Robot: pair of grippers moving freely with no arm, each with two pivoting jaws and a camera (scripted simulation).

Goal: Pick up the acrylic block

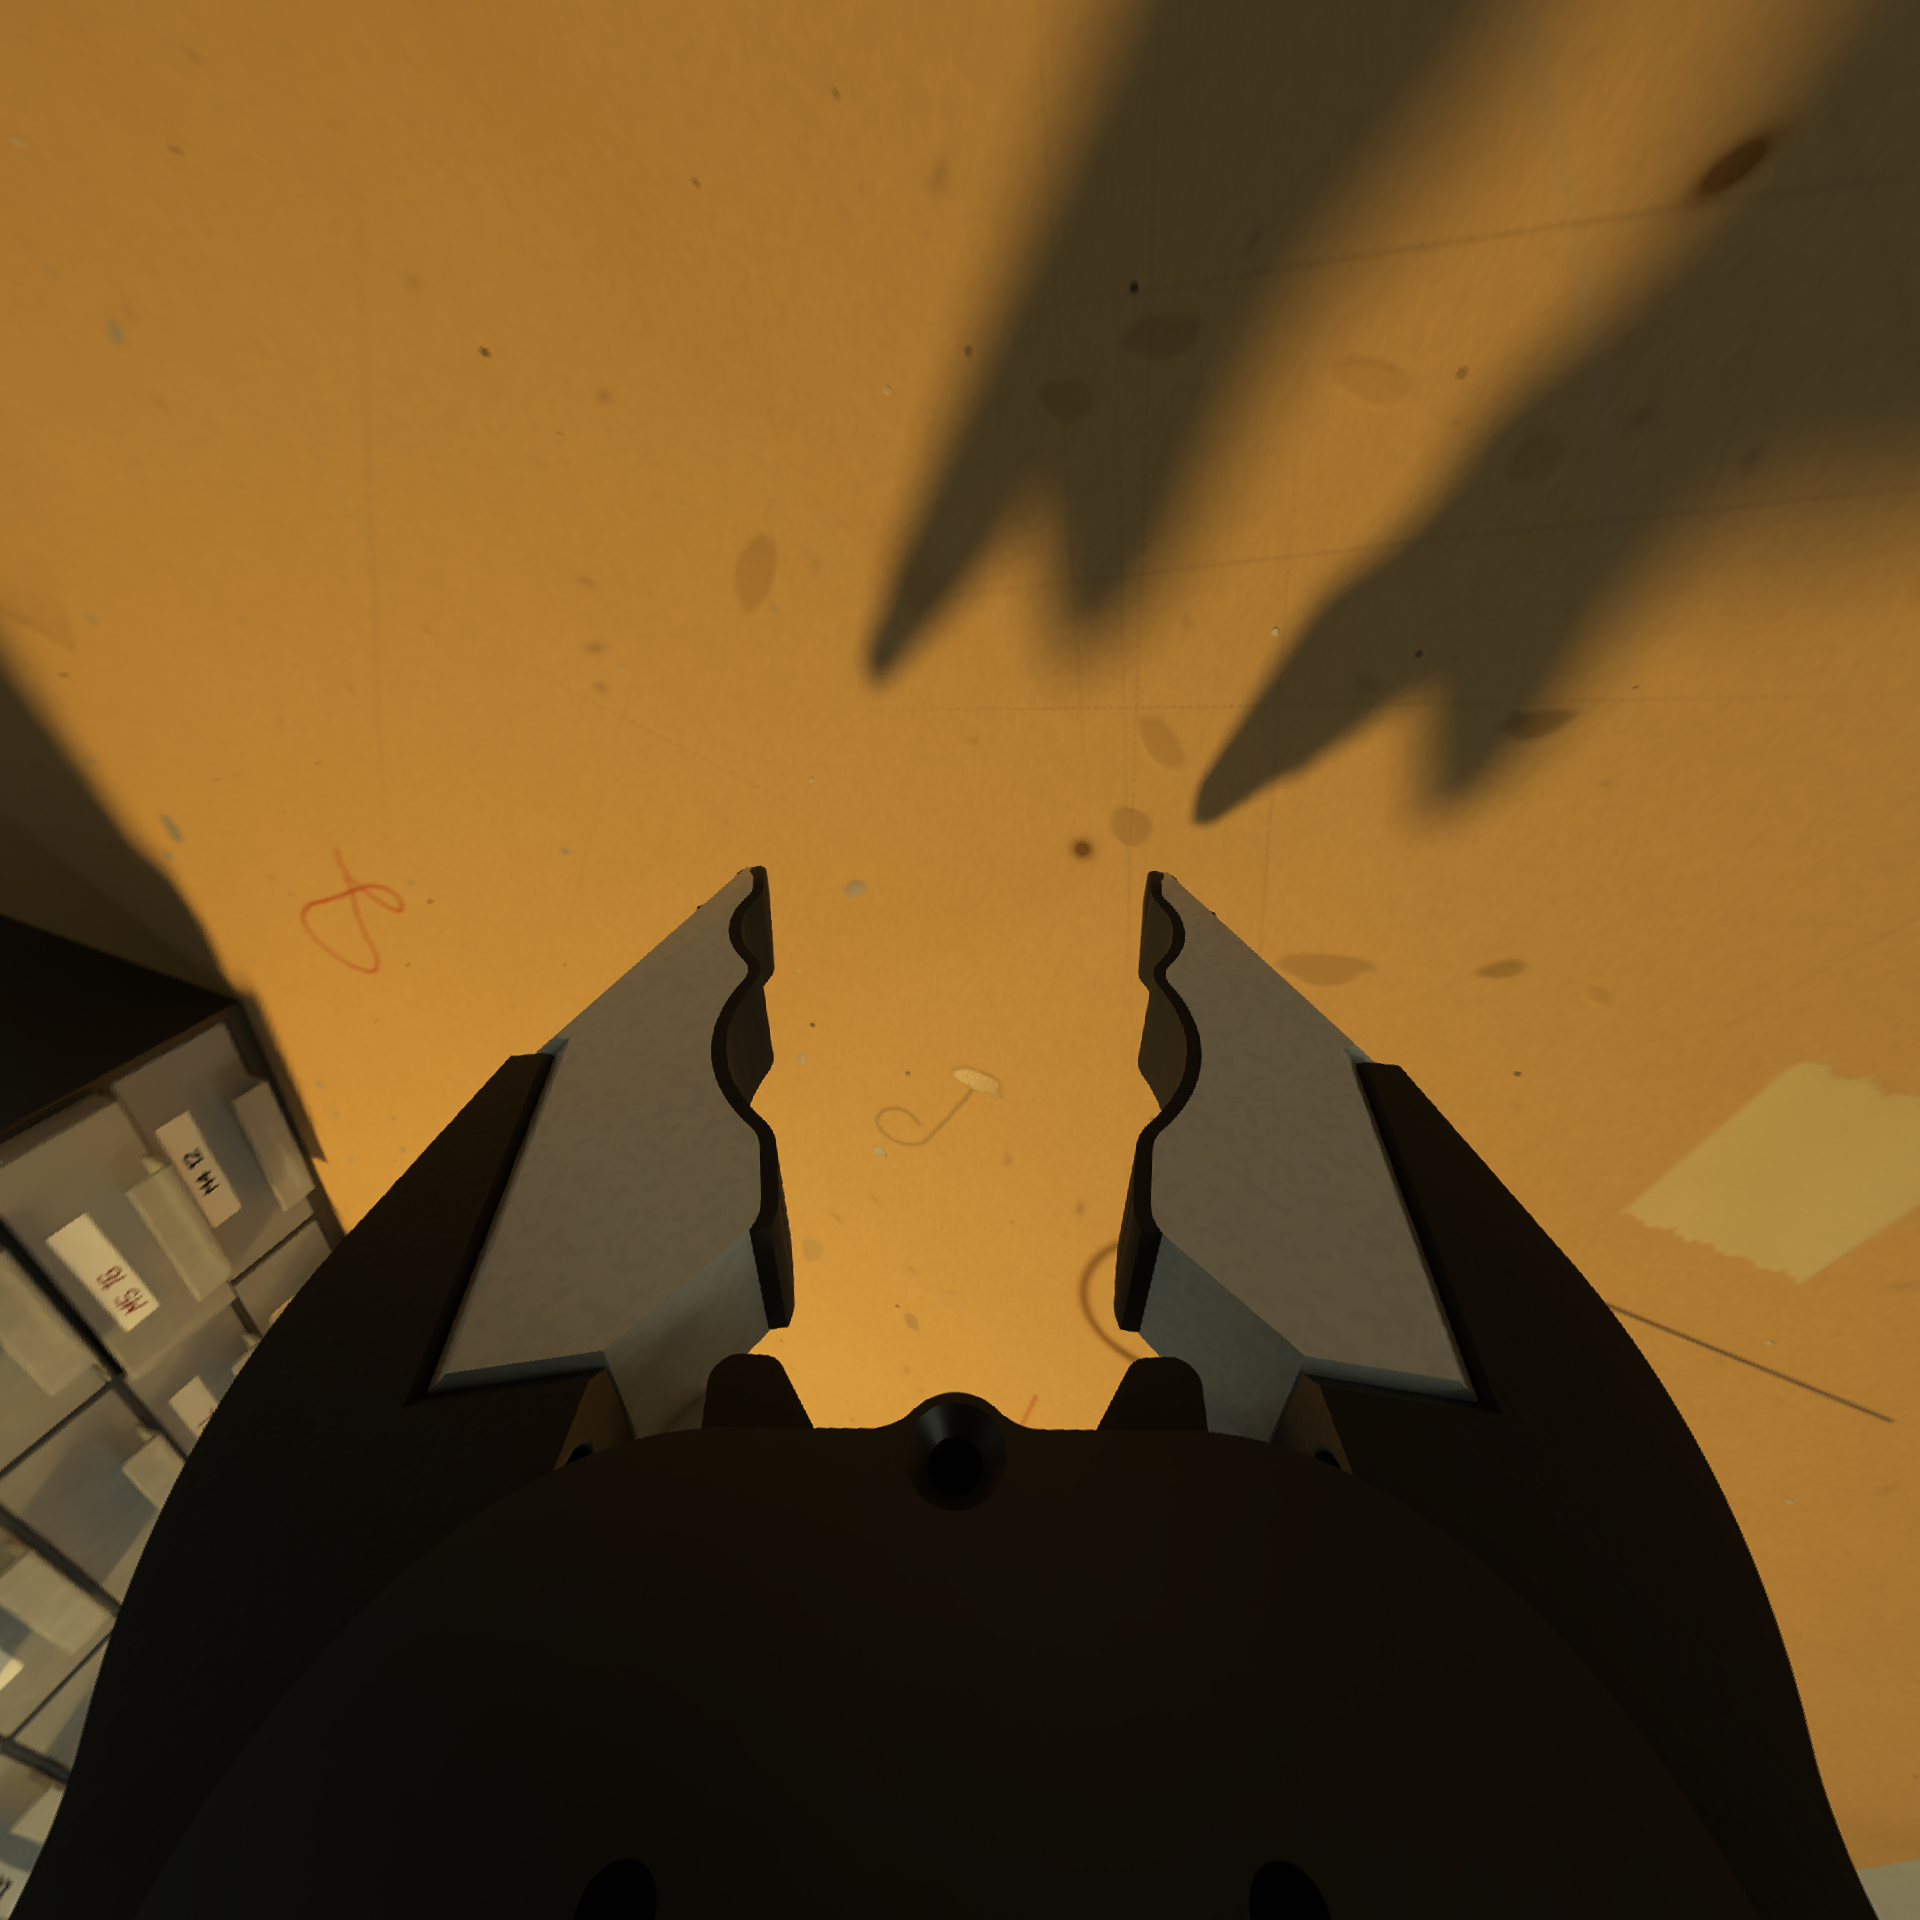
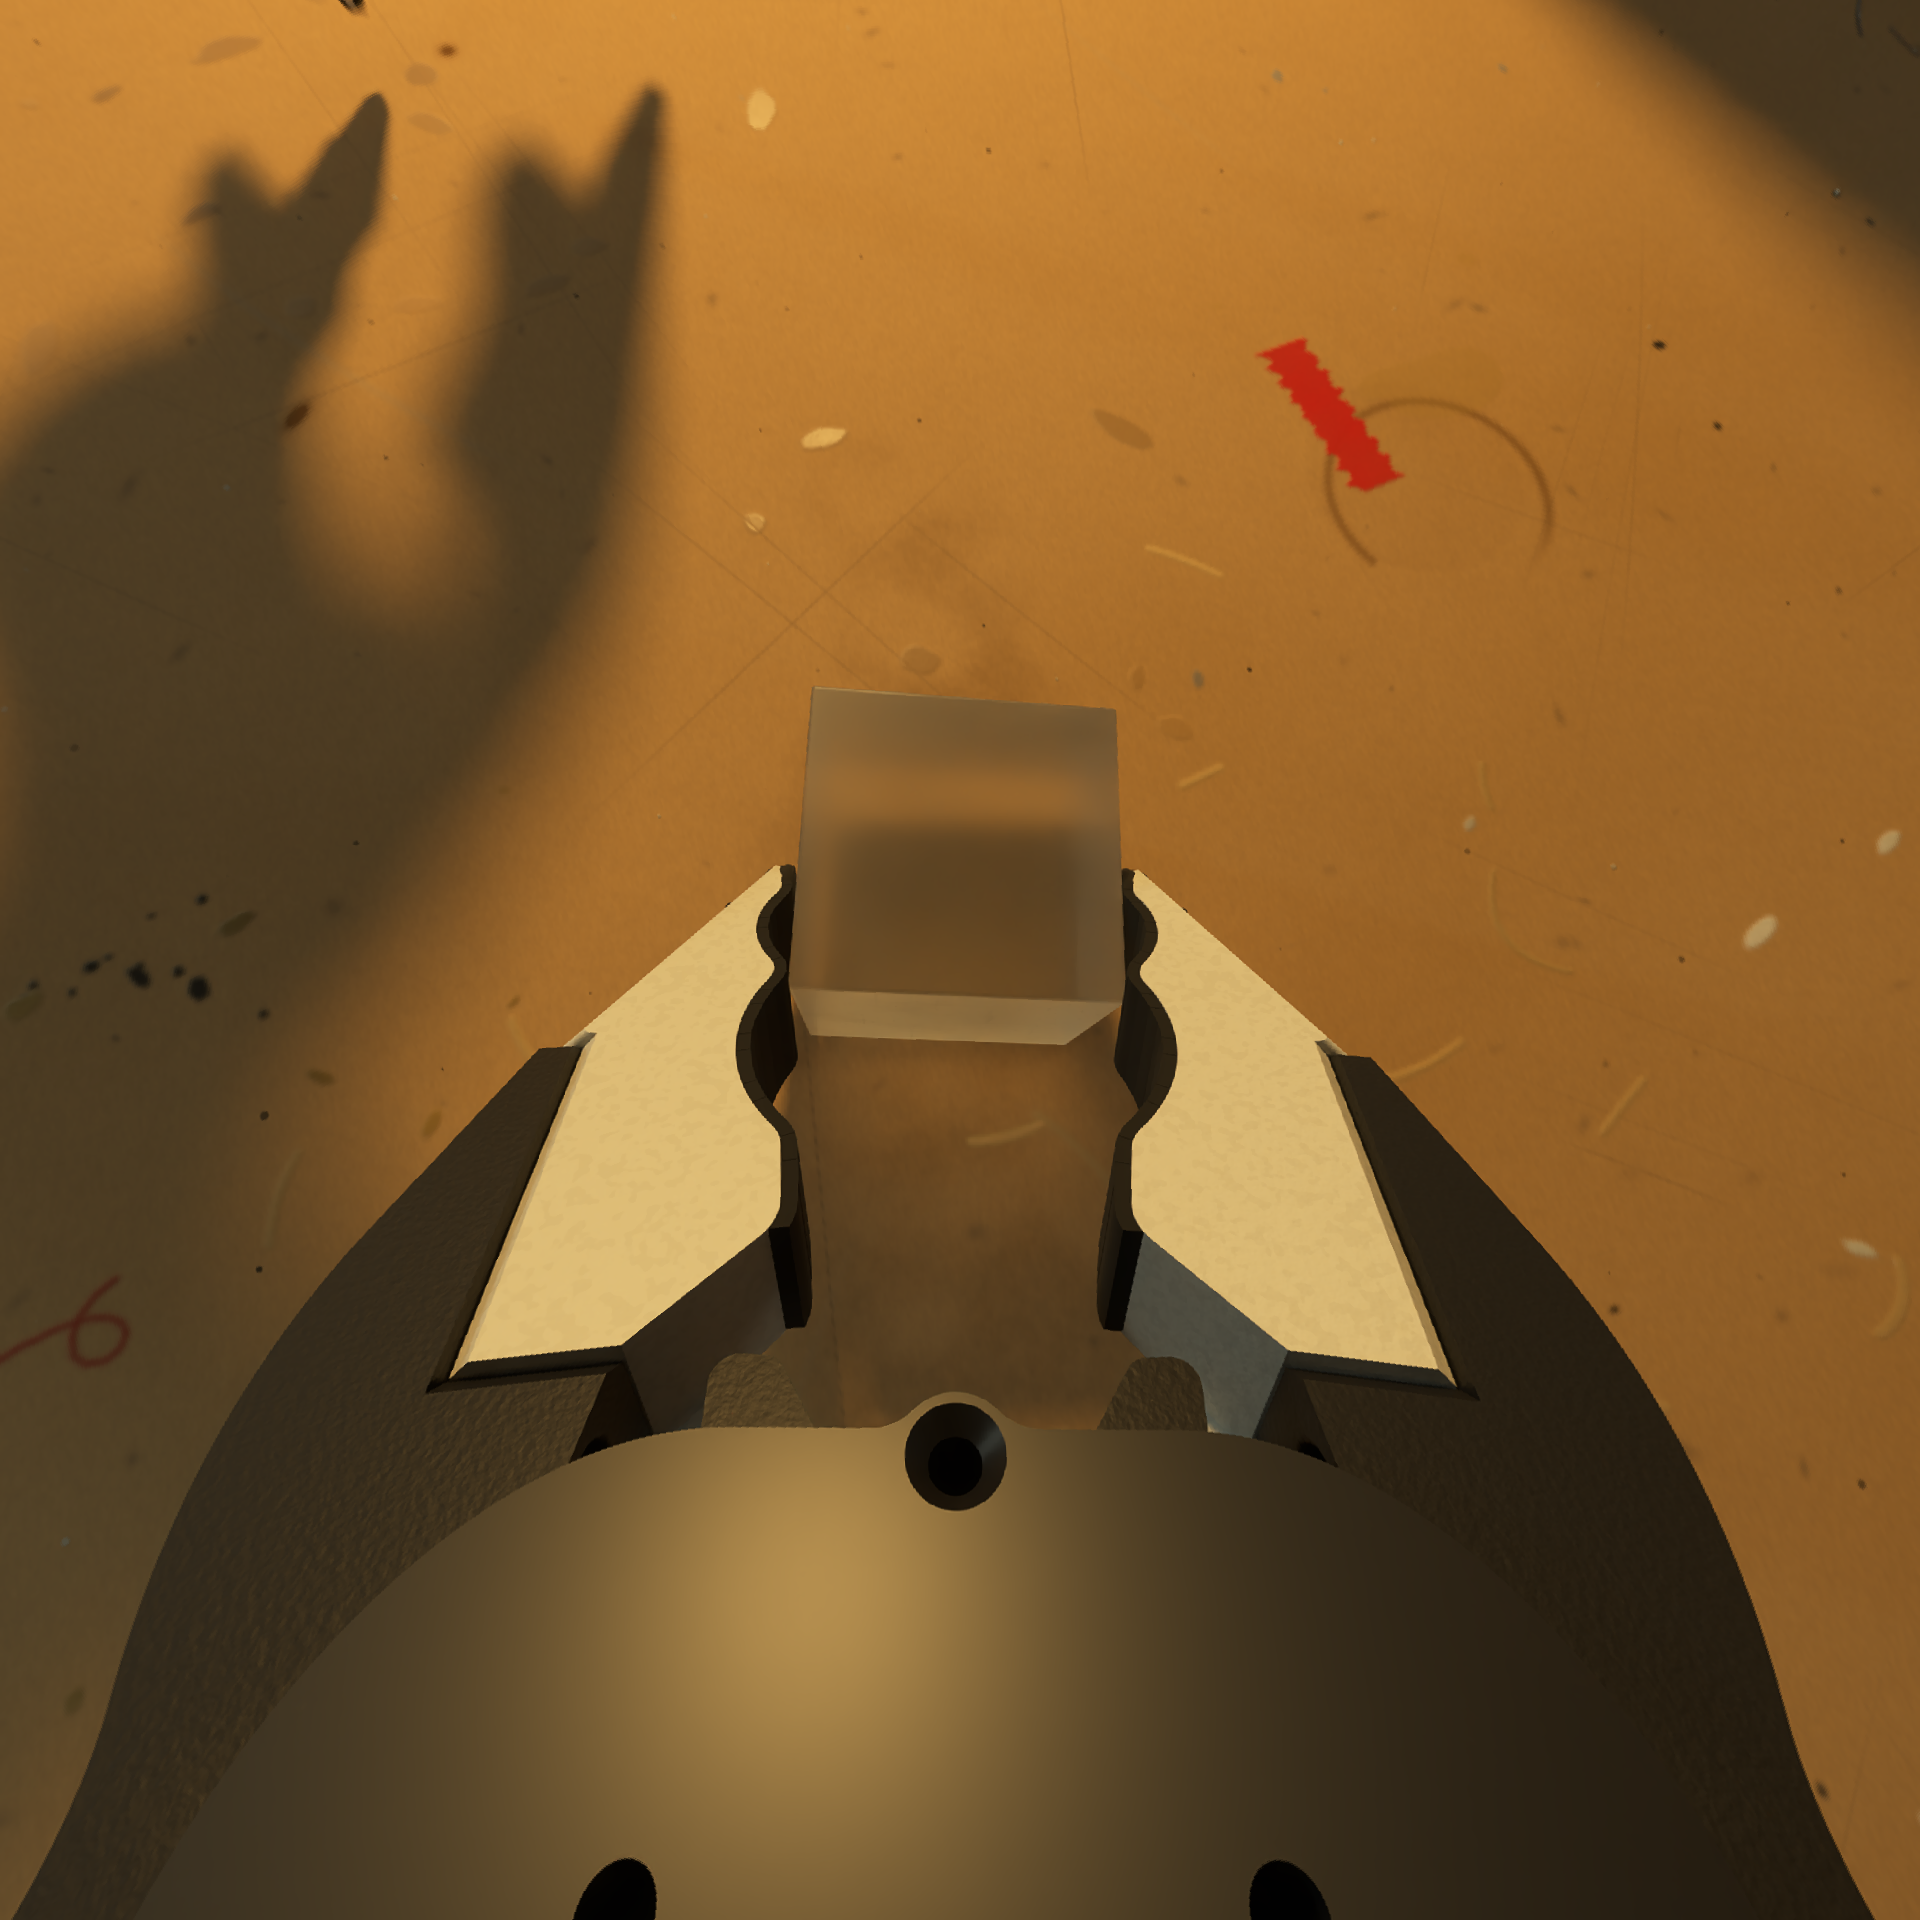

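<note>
A clear acrylic block (image 2: 956, 821) sits between the fingertips of my right gripper (image 2: 956, 883) in the right wrist view. Both fingers touch its sides, so the gripper is shut on it, over an orange worktop (image 2: 1351, 831). I cannot tell whether the block rests on the worktop or hangs just above it. My left gripper (image 1: 956, 878) is open and empty above the same orange worktop (image 1: 520, 416). The block does not show in the left wrist view.
A cabinet of small grey labelled drawers (image 1: 125, 1299) stands at the lower left of the left wrist view. A pale tape patch (image 1: 1787, 1174) lies to the right. A red tape strip (image 2: 1330, 416) and a ring mark (image 2: 1455, 488) lie ahead right of the block.
</note>
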